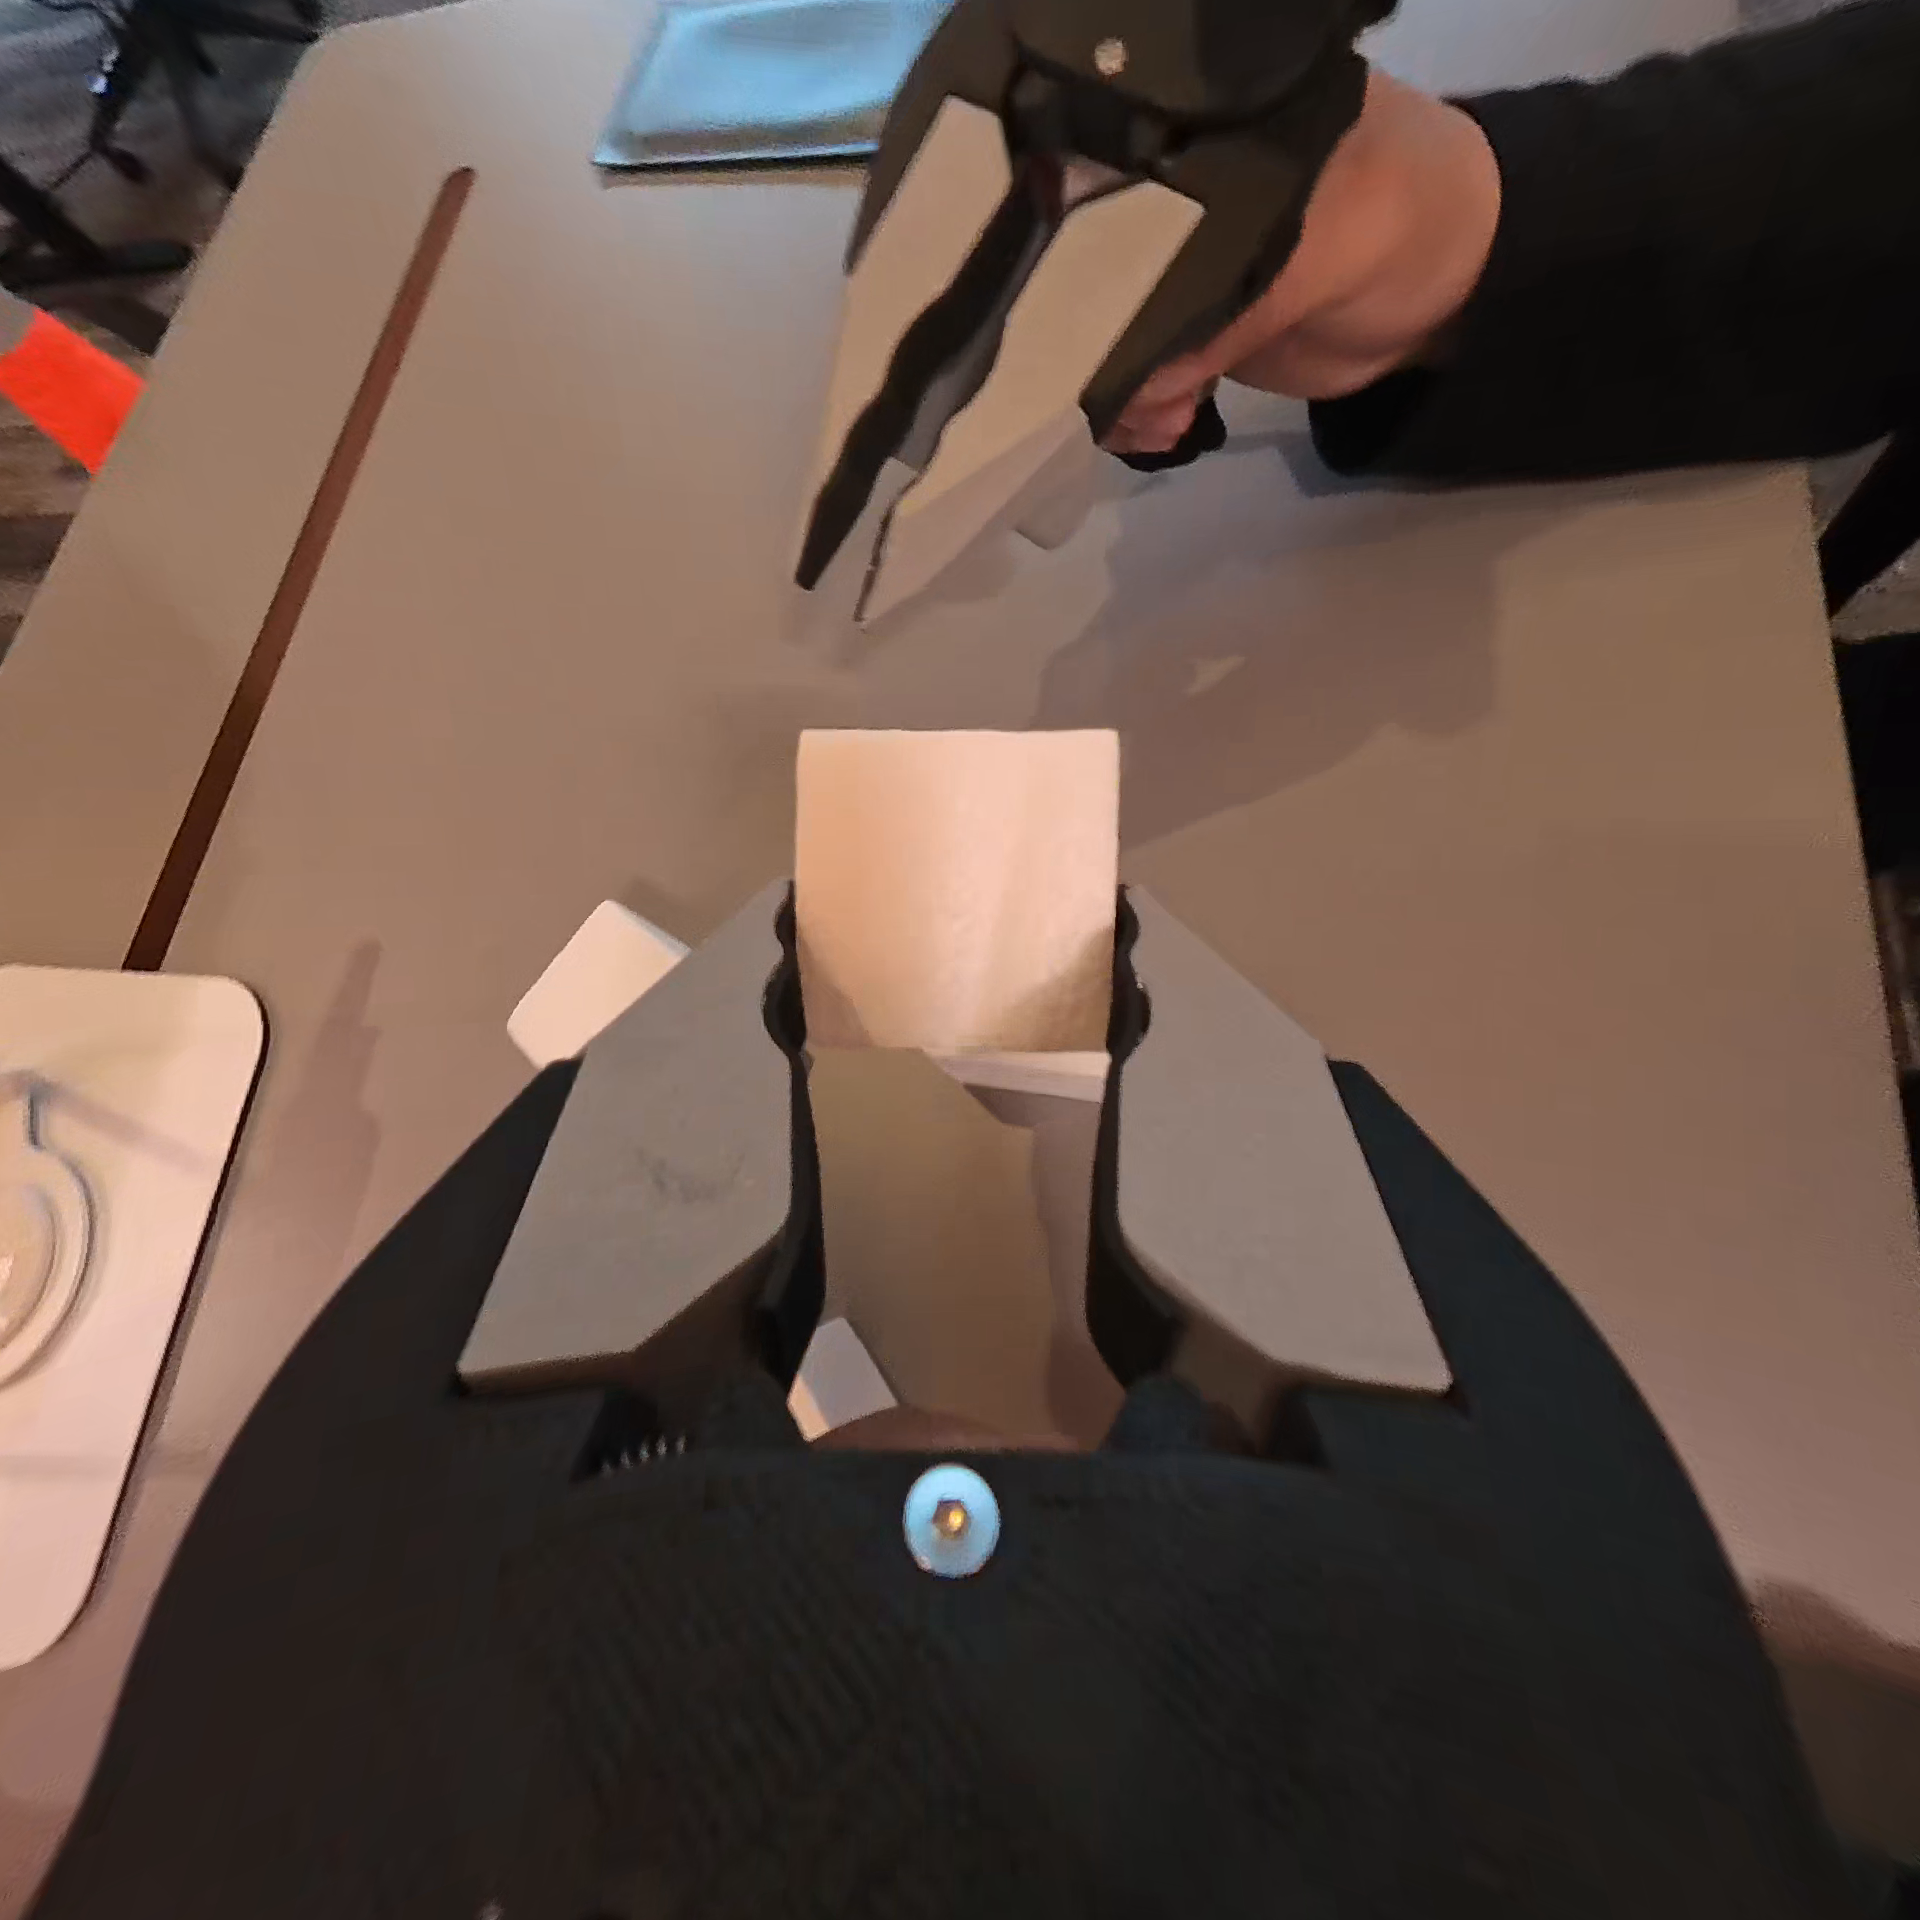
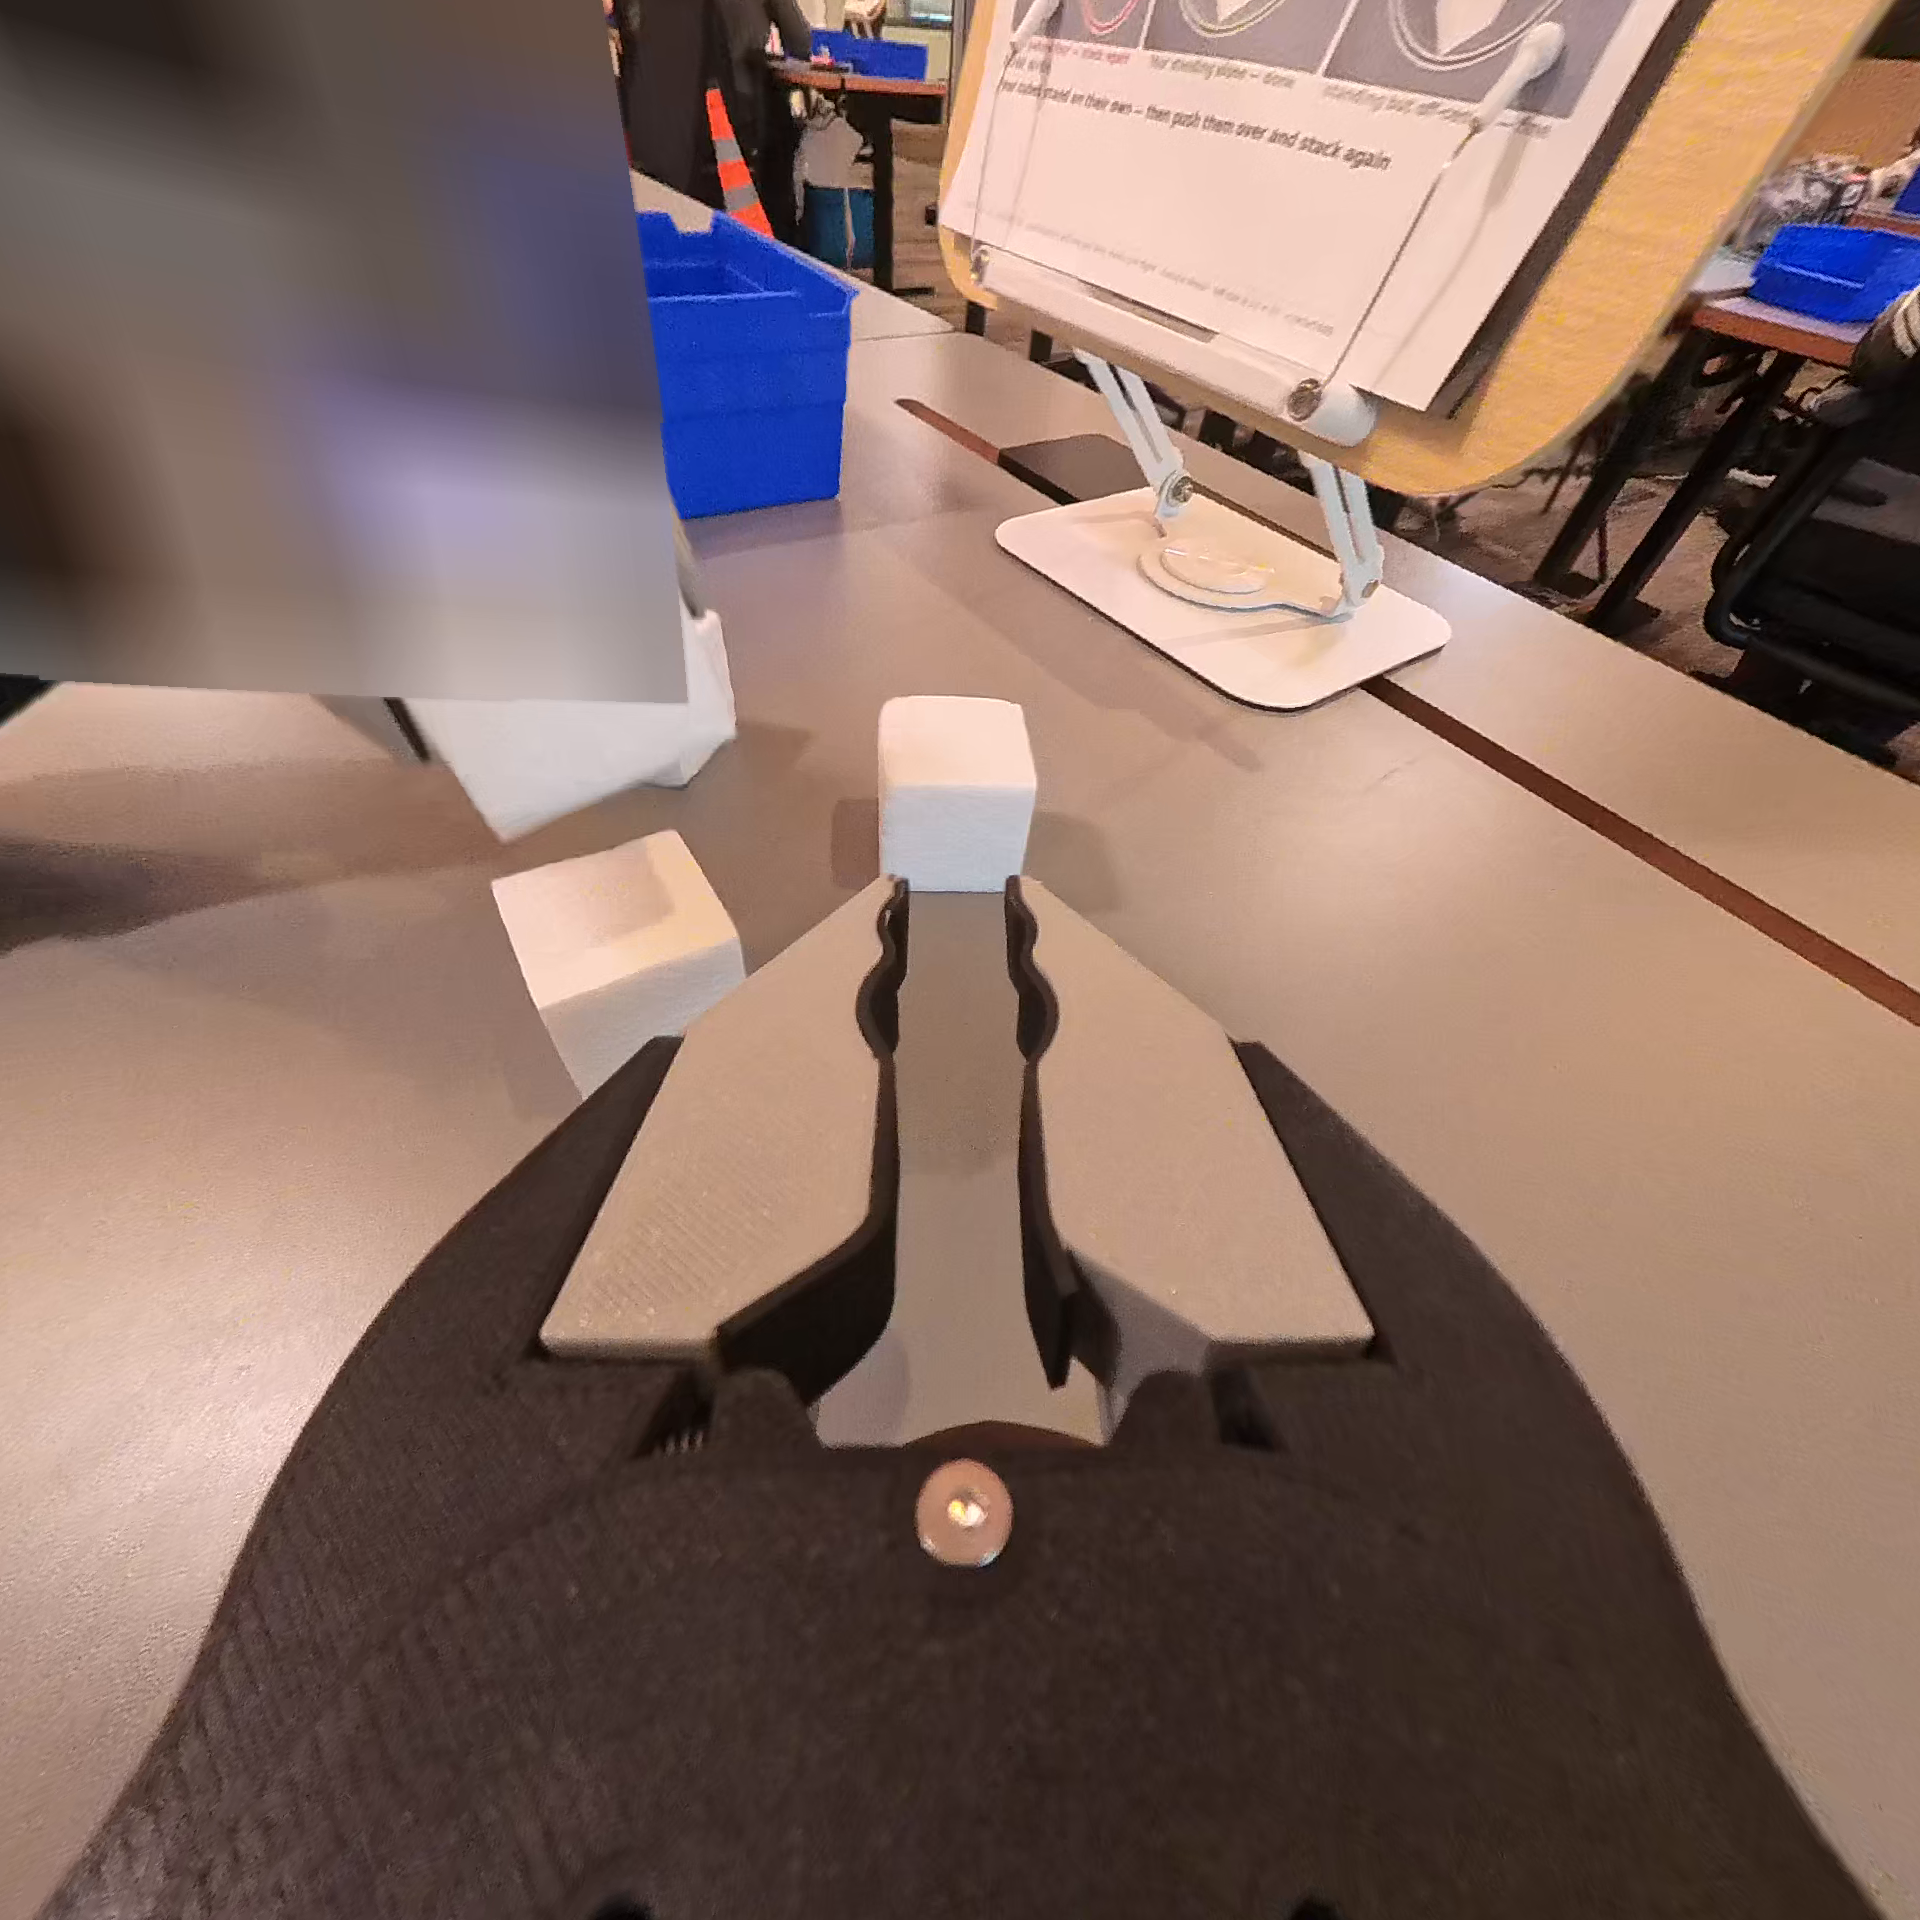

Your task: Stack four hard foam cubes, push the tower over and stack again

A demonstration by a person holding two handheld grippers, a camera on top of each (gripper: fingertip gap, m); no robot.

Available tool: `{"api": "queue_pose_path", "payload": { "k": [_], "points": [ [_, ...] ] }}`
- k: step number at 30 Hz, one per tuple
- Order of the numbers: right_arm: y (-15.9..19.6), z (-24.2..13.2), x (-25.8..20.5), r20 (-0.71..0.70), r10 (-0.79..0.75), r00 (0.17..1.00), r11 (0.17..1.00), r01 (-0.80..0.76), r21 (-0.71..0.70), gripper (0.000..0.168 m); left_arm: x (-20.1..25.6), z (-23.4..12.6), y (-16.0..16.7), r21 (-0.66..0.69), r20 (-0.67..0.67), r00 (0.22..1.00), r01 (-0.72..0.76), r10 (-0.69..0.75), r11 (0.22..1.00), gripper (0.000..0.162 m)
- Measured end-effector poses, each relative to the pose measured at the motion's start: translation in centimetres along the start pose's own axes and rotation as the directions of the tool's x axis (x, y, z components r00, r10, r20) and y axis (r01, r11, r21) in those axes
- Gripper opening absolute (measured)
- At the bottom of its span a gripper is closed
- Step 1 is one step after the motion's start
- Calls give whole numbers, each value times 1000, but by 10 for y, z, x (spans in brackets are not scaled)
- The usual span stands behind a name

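Observation:
My left gripper (image 1: 956, 909) is shut on a white foam cube (image 1: 956, 810) and holds it above the grey table (image 1: 1455, 935). The edge of a second cube (image 1: 1039, 1075) shows just beneath it. A third cube (image 1: 592, 982) lies to the left behind the finger. My right gripper (image 2: 956, 894) is narrowly open and empty. Its tips are just short of a cube (image 2: 956, 800) standing on the table. A cube with a dented top (image 2: 613, 945) sits to its left. In the left wrist view the right gripper (image 1: 836, 597) hovers beyond the held cube. In the right wrist view a blur patch hides my left gripper.
A paper stand with a white base (image 2: 1226, 603) is at the far right; its base also shows in the left wrist view (image 1: 104, 1247). A blue bin (image 2: 748, 384) stands behind. A metal tray (image 1: 758, 94) lies at the far end. A dark seam (image 1: 301, 582) crosses the table. Tip to tip, the grippers are about 9 centimetres apart.

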State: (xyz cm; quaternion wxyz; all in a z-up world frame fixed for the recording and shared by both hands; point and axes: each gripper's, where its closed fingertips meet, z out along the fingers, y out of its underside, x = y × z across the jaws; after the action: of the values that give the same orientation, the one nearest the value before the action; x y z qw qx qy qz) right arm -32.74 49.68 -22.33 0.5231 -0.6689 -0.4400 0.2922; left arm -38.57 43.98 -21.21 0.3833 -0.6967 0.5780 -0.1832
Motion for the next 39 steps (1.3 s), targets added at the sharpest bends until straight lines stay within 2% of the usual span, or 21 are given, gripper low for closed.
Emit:
{"api": "queue_pose_path", "payload": {
  "k": [2,4,11,14,20,24,33,39],
  "points": [
    [1,-3,4,-4,4,1000,1000,-4,-1,16,7,9,4,-51,0,999,-51,51,997,56],
    [2,-4,5,-6,-4,1000,1000,4,-7,16,11,13,6,-47,26,993,-118,119,992,56],
    [10,-4,9,-19,-21,1000,999,20,-37,15,8,12,18,-49,6,997,-75,76,996,56],
    [9,-5,10,-25,-21,999,999,20,-31,15,10,15,21,-96,14,994,-108,110,990,56],
    [11,-5,11,-24,-11,1000,999,10,-38,15,15,15,7,-113,-21,995,-96,94,989,56],
    [9,-5,10,-20,-10,1000,1000,9,-28,15,14,14,13,-172,13,995,-91,94,981,56],
    [11,-3,8,-16,-15,1000,999,14,-40,15,18,16,18,-224,-53,991,-130,121,966,56],
    [12,-2,6,-11,-21,1000,999,20,-45,15,13,19,19,-224,-51,993,-118,109,967,56]
  ]
}}
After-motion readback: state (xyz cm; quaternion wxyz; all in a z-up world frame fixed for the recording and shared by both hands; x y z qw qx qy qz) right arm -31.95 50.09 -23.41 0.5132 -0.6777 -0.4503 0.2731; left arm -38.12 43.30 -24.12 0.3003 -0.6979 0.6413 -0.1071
